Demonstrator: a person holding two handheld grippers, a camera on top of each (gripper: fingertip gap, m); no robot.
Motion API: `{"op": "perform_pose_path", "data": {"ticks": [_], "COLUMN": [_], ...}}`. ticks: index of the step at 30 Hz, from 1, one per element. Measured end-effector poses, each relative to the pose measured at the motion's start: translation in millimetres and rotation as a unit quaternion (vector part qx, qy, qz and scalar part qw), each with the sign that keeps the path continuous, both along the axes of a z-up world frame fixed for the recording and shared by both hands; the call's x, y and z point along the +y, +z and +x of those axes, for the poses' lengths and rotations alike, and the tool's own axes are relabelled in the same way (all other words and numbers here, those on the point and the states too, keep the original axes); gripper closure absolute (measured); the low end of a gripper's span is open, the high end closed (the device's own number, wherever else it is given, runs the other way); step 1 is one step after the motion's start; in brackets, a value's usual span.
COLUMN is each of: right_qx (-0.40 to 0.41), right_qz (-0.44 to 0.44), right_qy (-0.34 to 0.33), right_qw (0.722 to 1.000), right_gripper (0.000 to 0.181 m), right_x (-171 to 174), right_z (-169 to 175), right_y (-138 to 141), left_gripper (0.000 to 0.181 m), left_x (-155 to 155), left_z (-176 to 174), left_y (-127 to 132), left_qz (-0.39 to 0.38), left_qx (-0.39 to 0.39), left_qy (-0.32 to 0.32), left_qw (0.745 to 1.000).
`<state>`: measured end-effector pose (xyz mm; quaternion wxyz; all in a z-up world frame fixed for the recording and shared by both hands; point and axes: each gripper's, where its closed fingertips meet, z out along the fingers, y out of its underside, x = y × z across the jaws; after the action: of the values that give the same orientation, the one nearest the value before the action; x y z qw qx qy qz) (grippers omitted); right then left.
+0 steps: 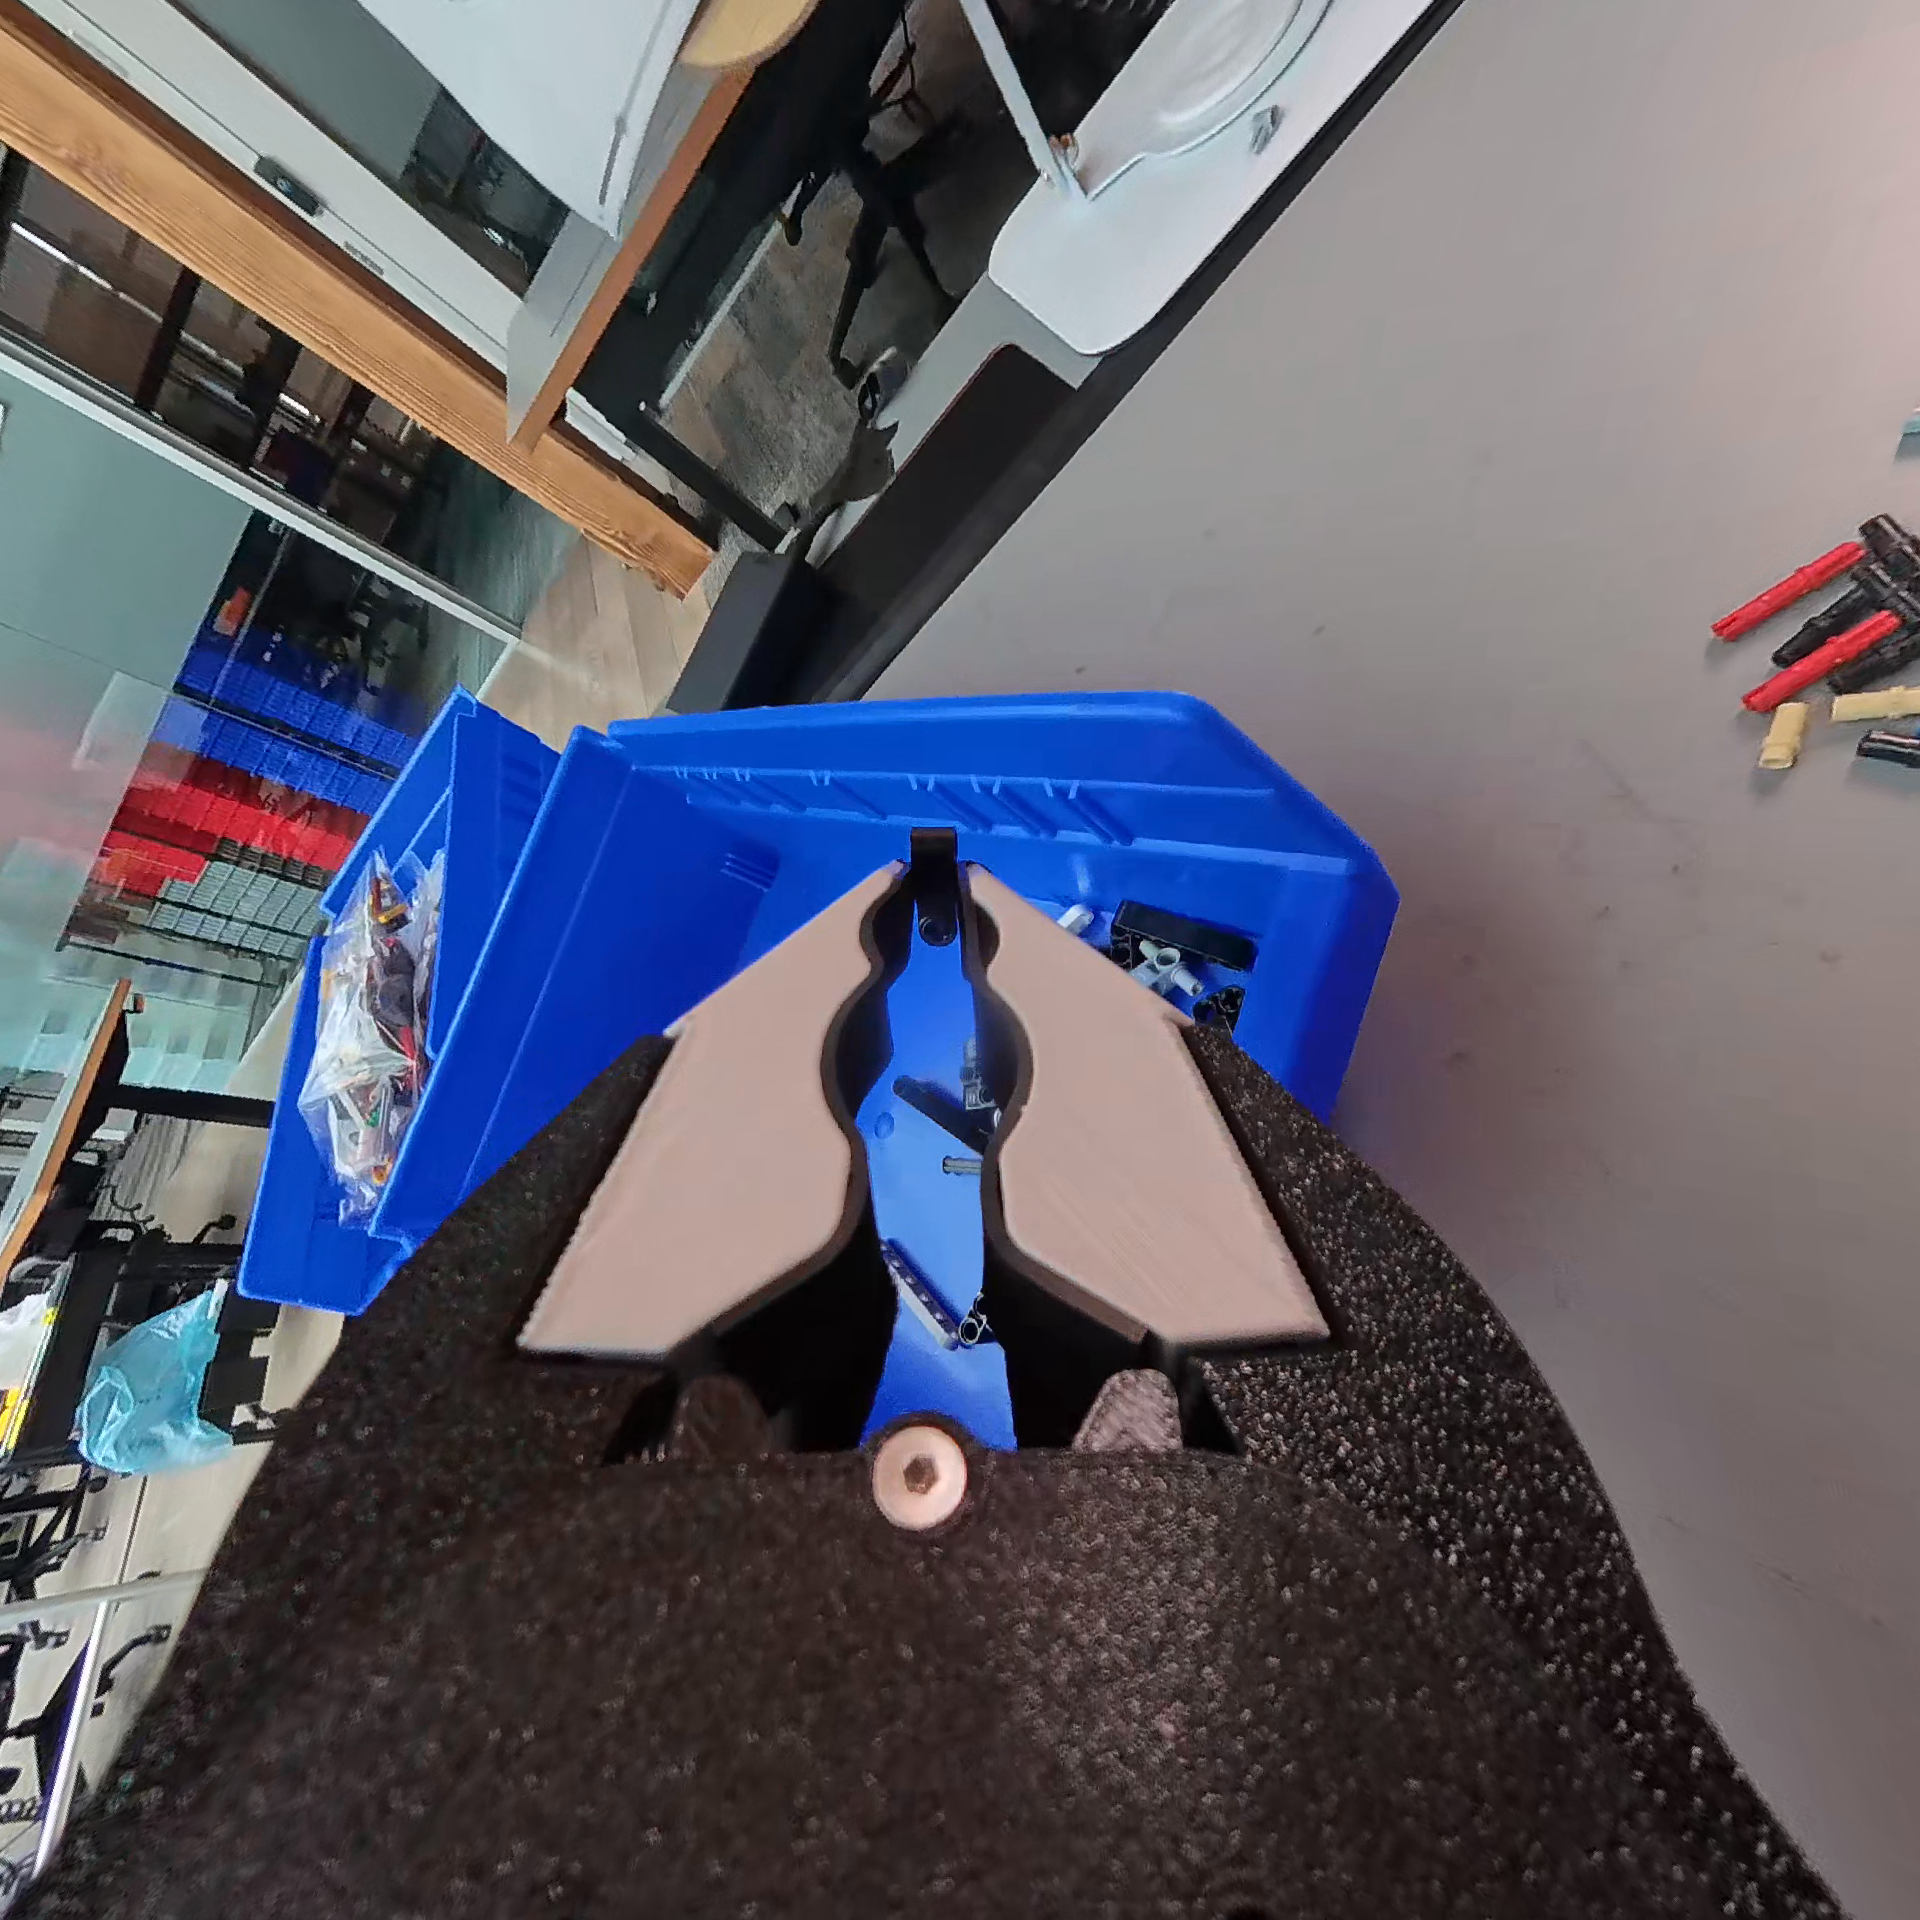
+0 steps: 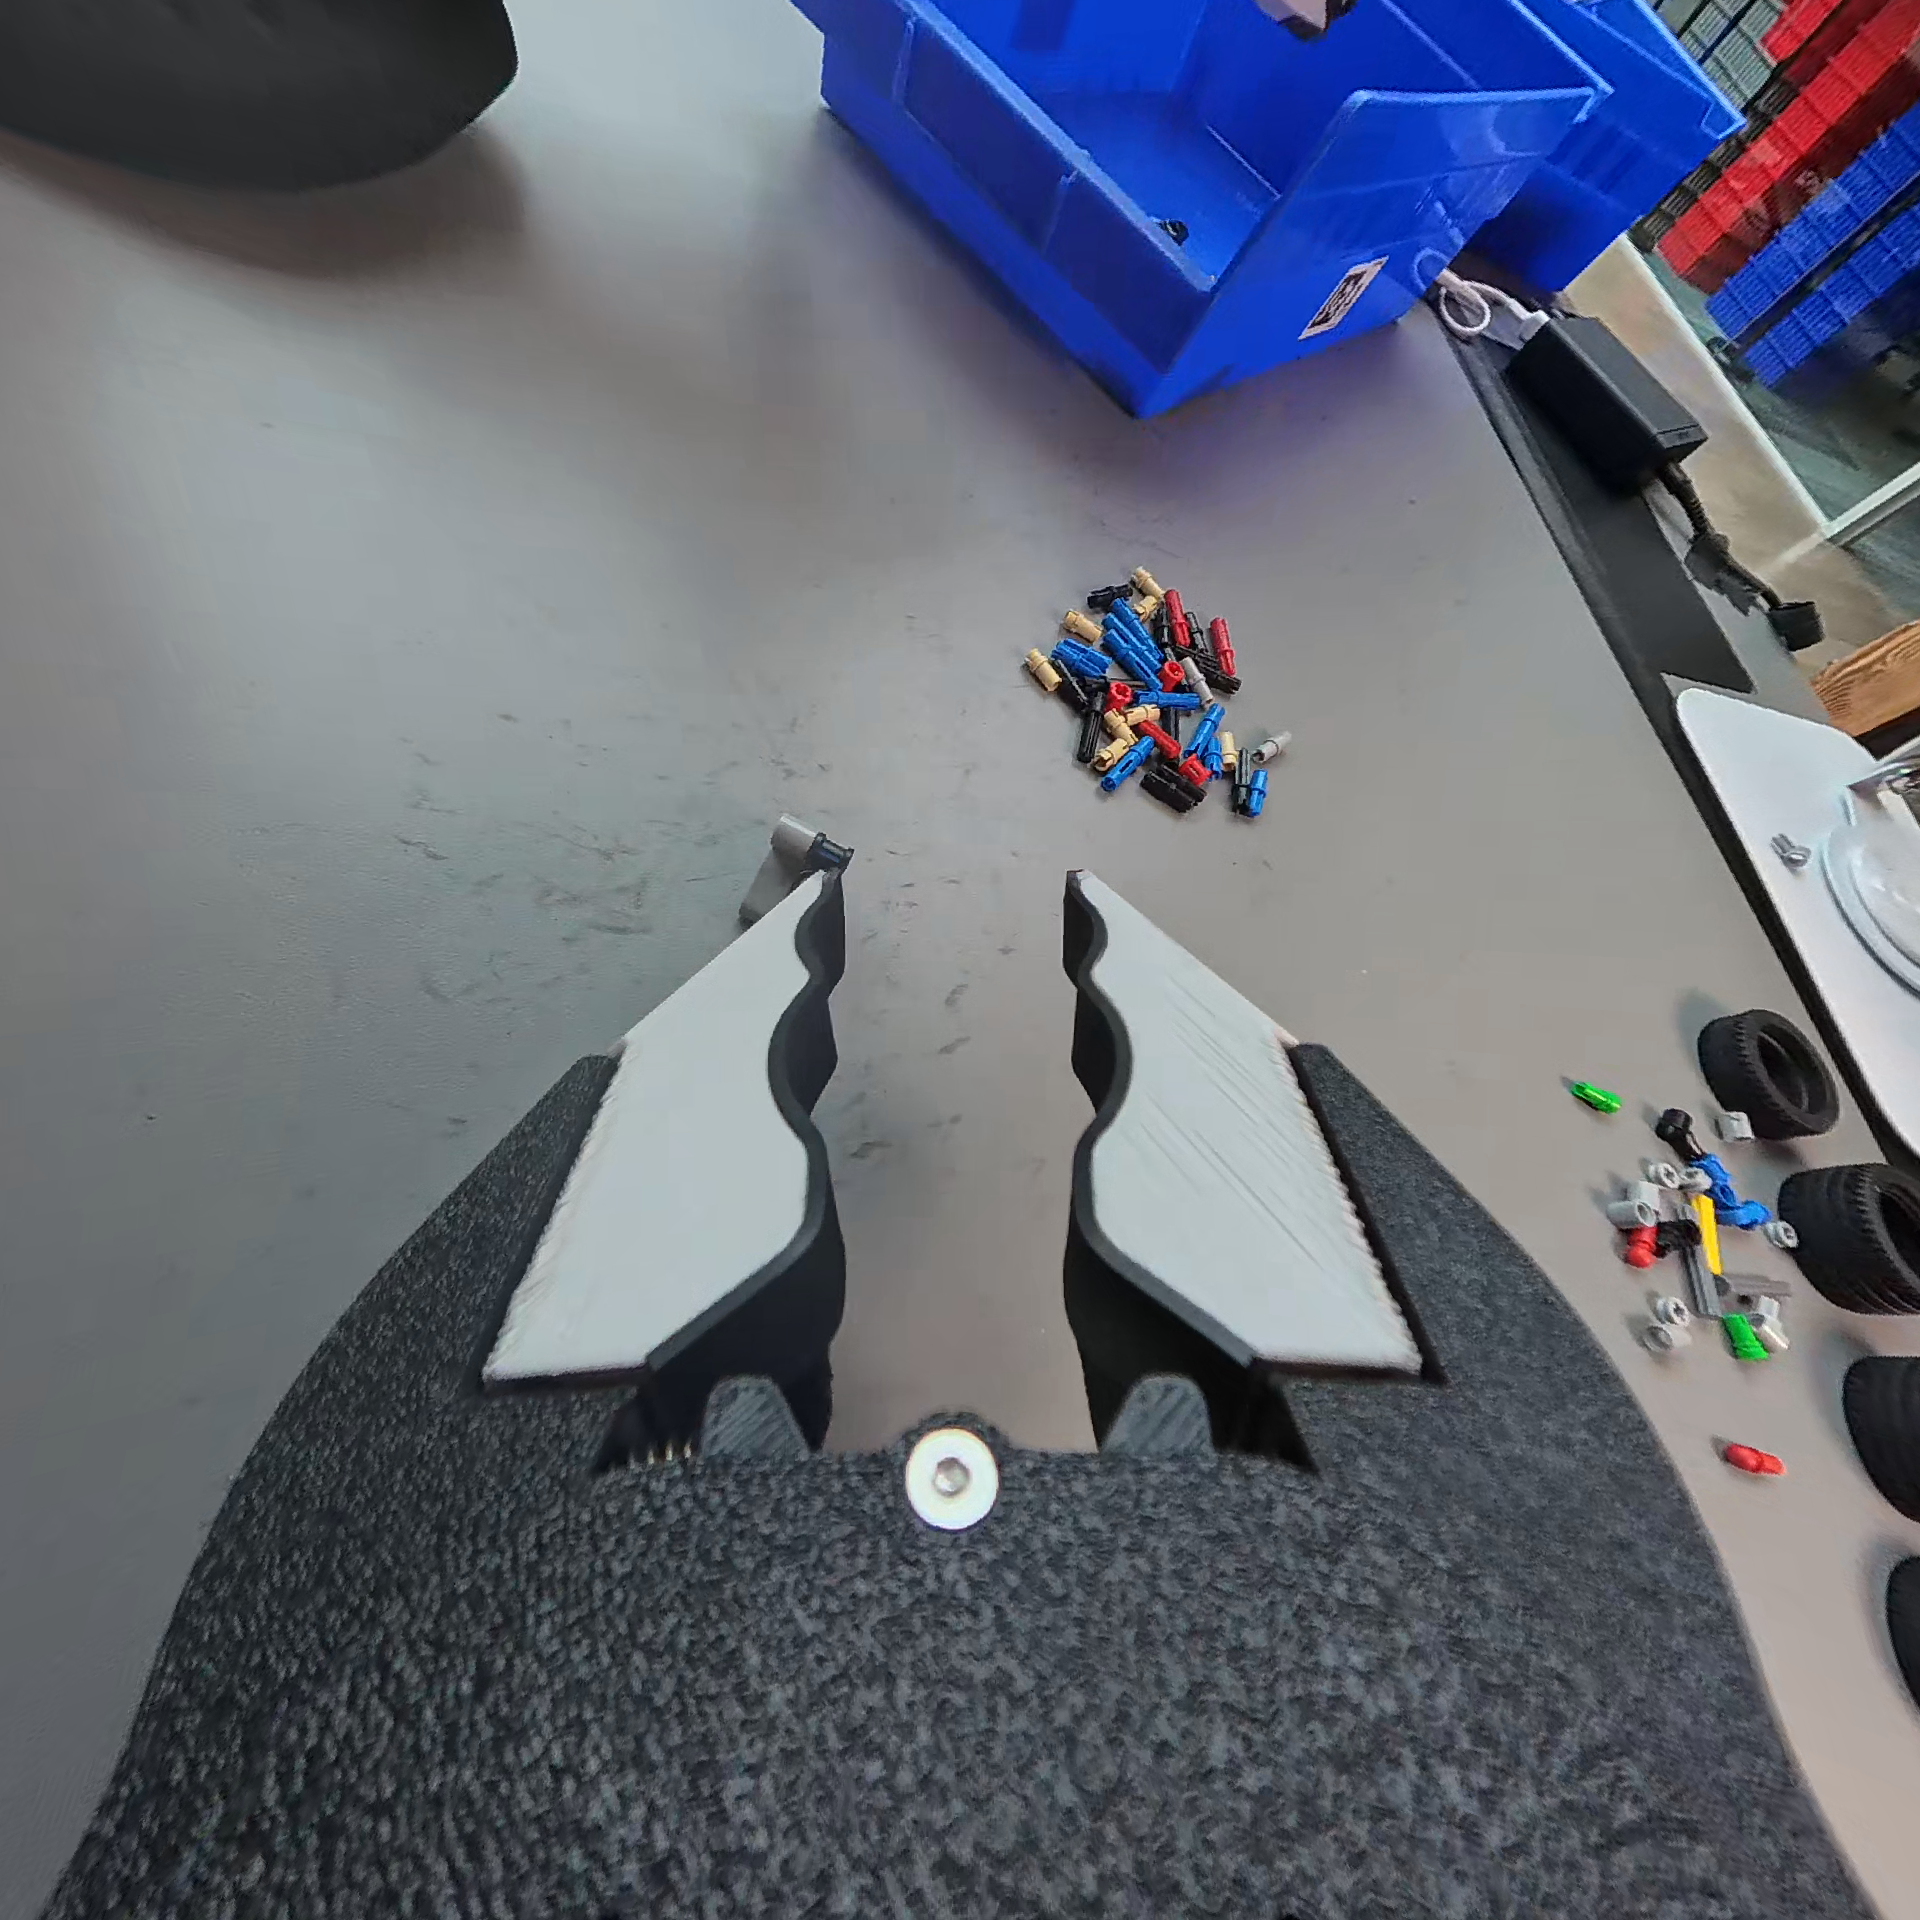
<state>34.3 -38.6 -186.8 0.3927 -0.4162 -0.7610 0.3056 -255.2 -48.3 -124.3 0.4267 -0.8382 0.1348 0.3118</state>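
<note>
My left gripper is shut on a small black part and holds it over a blue bin on the grey table. Several loose black and grey building parts lie in the bin. My right gripper is open and empty above the grey table. A small grey part with a blue pin lies at its left fingertip. A pile of small red, blue, black and tan pins lies just beyond the fingertips, and the blue bin stands farther off.
A second blue bin holding a clear bag of parts stands beside the first. Black tyres and small mixed parts lie at the right. A black power adapter and a white base are at the table's right edge. Left tips to right tips: about 30 cm. The white base lies some 35 cm from my left tips, 40 cm from my right tips.
</note>
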Motion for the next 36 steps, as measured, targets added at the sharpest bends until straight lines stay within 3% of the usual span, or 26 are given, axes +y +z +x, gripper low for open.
{"op": "perform_pose_path", "data": {"ticks": [7,11,14,17,20,24,29,32,36], "right_qx": [0.001,-0.003,-0.022,-0.060,-0.093,-0.113,-0.125,-0.113,-0.026], "right_qz": [-0.002,-0.005,-0.026,-0.050,-0.051,-0.035,-0.021,-0.013,-0.004], "right_qy": [-0.004,-0.006,0.008,0.026,0.031,0.028,0.000,0.006,-0.003], "right_qw": [1.000,1.000,0.999,0.997,0.994,0.993,0.992,0.993,1.000], "right_gripper": [0.139,0.140,0.143,0.142,0.139,0.135,0.148,0.174,0.174], "right_x": [2,4,-2,-12,-18,-22,-20,-22,-16], "right_z": [0,2,6,12,16,14,3,0,-8], "right_y": [1,2,0,-8,-17,-23,-29,-31,-2], "left_gripper": [0.162,0.162,0.162,0.161,0.161,0.161,0.161,0.161,0.156], "left_x": [-1,0,3,7,7,1,-12,-23,-18], "left_z": [-1,5,30,77,130,194,250,271,277], "left_y": [-2,20,41,50,38,9,-30,-45,-53], "left_qz": [0.004,0.081,0.144,0.162,0.108,0.012,-0.098,-0.147,-0.150], "left_qx": [-0.020,-0.078,-0.152,-0.259,-0.350,-0.403,-0.394,-0.398,-0.428], "left_qy": [-0.002,-0.019,-0.084,-0.190,-0.286,-0.372,-0.429,-0.448,-0.421], "left_qw": [1.000,0.994,0.974,0.933,0.885,0.836,0.807,0.787,0.785]}}
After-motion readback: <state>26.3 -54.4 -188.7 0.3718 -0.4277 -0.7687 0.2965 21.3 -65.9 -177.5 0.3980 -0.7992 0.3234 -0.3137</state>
